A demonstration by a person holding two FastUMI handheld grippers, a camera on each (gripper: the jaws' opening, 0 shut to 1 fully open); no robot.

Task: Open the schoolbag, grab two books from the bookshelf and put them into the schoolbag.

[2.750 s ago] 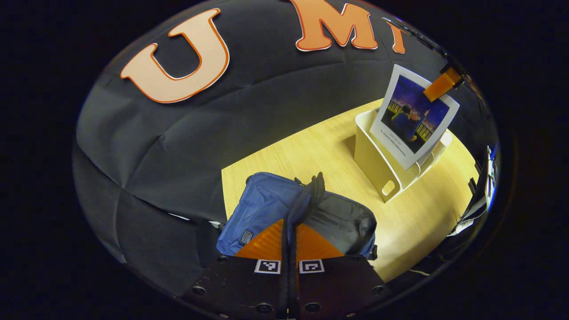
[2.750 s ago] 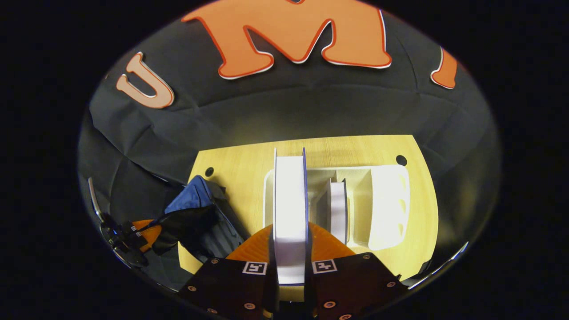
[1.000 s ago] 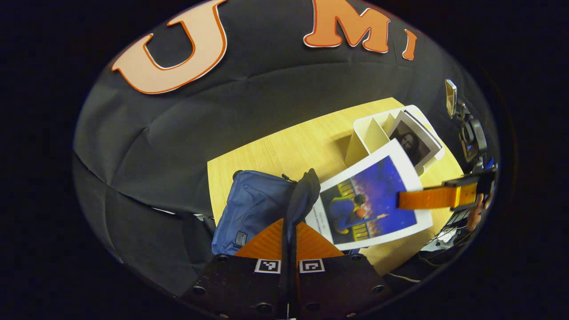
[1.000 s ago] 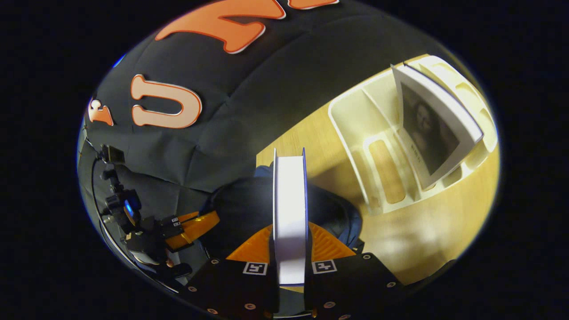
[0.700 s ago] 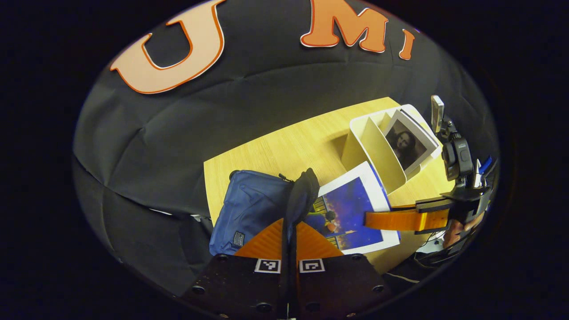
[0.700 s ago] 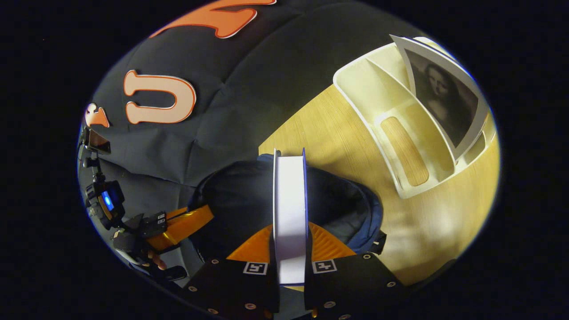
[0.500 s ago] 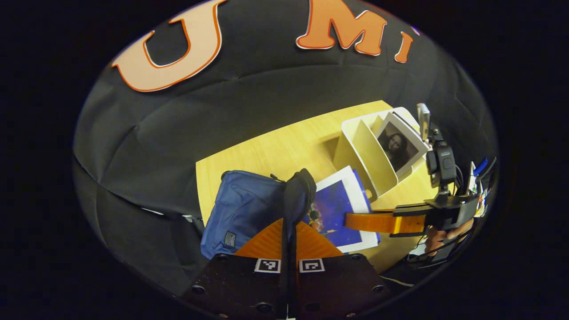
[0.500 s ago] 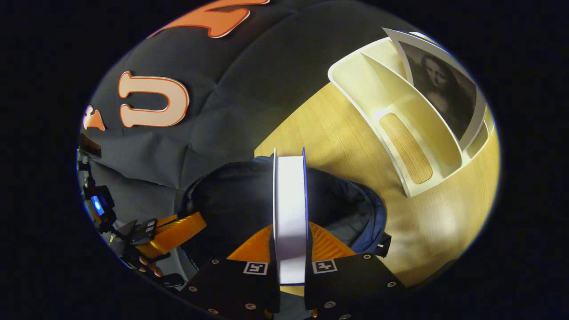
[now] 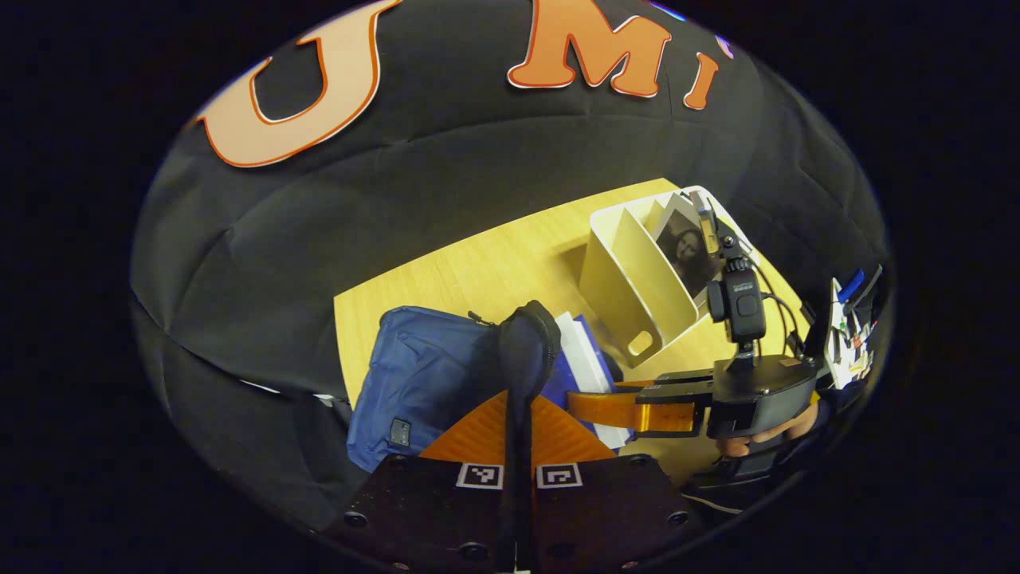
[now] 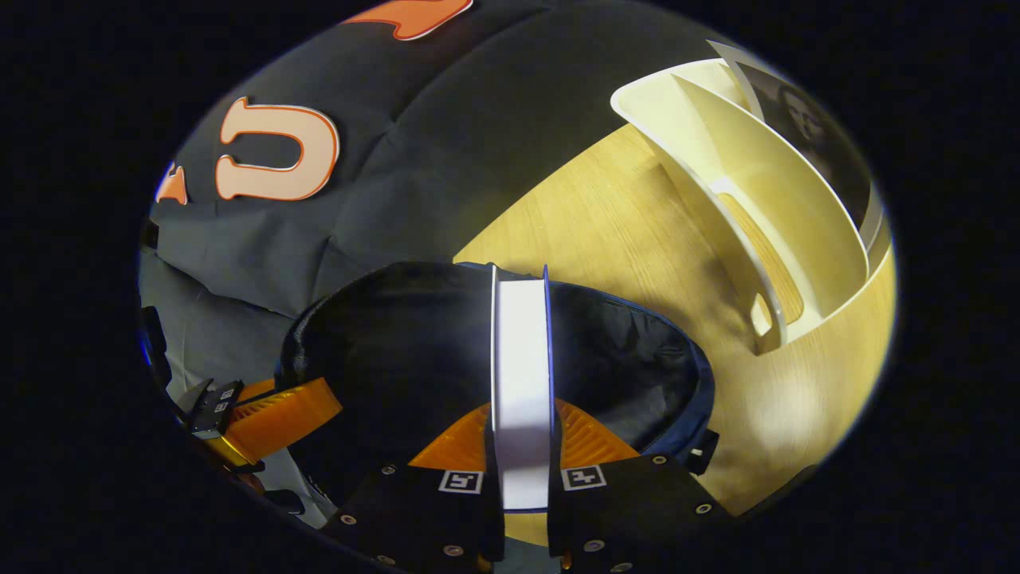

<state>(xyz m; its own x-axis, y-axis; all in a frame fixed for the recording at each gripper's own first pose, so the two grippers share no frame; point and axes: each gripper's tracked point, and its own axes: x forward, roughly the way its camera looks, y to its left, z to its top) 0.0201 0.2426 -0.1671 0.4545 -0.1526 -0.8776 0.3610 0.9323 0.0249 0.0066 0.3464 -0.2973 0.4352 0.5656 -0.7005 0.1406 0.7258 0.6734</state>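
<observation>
One book (image 10: pixel 522 375) clamped between right tongs (image 10: pixel 522 446), over open schoolbag (image 10: pixel 621 367)

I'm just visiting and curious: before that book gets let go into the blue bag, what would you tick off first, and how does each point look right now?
1. Bag mouth held open: ok. The left gripper is shut on the schoolbag rim, lifting it.
2. Book gripped firmly: ok. The right gripper is shut on the book, both fingers pressing its covers.
3. Book lined up with the opening: ok. In the right gripper view its far edge points into the dark interior.
4. Book deep enough to release: cannot tell; its lower edge is hidden.
5. Bag interior free of obstructions: cannot tell; too dark.
6. Second book ready: ok. It leans in the bookshelf on the table.
</observation>
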